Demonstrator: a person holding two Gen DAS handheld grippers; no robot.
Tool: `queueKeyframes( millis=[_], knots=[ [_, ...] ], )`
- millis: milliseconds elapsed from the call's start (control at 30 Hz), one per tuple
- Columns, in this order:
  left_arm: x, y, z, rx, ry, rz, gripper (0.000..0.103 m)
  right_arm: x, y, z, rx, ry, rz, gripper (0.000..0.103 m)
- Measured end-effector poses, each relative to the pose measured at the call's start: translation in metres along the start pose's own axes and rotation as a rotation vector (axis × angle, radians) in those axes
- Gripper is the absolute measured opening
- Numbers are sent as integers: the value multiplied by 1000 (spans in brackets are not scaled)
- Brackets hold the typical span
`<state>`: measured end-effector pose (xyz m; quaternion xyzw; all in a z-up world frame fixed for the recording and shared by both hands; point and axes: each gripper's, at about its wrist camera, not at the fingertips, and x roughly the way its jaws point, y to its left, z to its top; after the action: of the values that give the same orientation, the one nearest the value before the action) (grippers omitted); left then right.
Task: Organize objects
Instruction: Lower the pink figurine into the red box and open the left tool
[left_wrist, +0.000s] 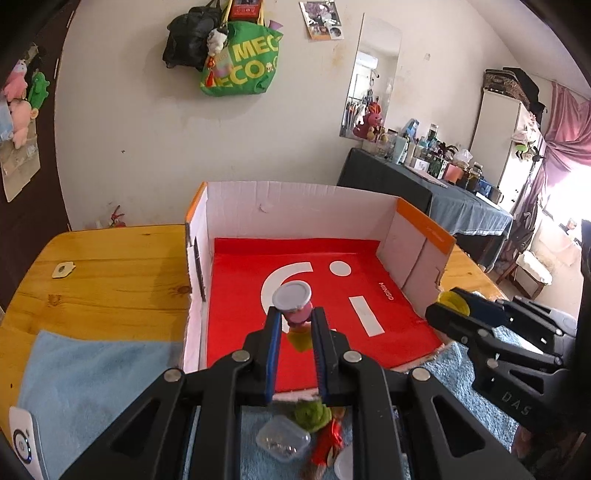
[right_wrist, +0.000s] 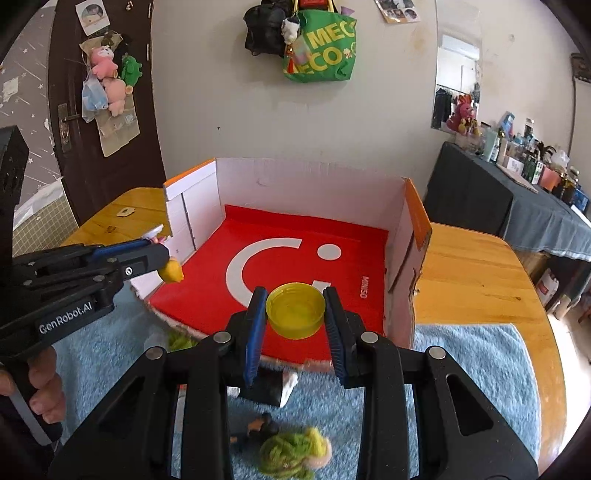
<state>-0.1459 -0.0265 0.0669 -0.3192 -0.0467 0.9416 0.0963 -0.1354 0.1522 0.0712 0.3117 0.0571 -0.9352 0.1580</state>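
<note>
Left gripper (left_wrist: 294, 317) jaws clamped on a small figurine (left_wrist: 295, 306), right gripper (right_wrist: 295, 310) jaws clamped on a yellow lid (right_wrist: 295, 309), both over the cardboard box (left_wrist: 306, 201) at the counter's (left_wrist: 110, 266) middle

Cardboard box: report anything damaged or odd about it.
The cardboard box has no near wall; its front edge is ragged, as if torn off. The right wall is creased and leans outward. The red liner lies flat.

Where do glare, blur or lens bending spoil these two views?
Left wrist view: the window at the right is blown out, and the toys under the gripper are soft. Right wrist view: evenly lit; the door bows at the left, and the towel near the box edge smears.
</note>
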Motion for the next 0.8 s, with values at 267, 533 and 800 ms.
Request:
queueKeyframes(
  millis=[267, 533, 800],
  knots=[
    [19, 3, 13, 8, 36, 6, 17, 23, -12, 19, 38, 47, 40, 29],
    [39, 6, 25, 16, 87, 10, 17, 45, -18, 30, 57, 88, 52, 29],
    [72, 10, 37, 9, 168, 0, 17, 72, -22, 37, 76, 145, 62, 29]
  ],
)
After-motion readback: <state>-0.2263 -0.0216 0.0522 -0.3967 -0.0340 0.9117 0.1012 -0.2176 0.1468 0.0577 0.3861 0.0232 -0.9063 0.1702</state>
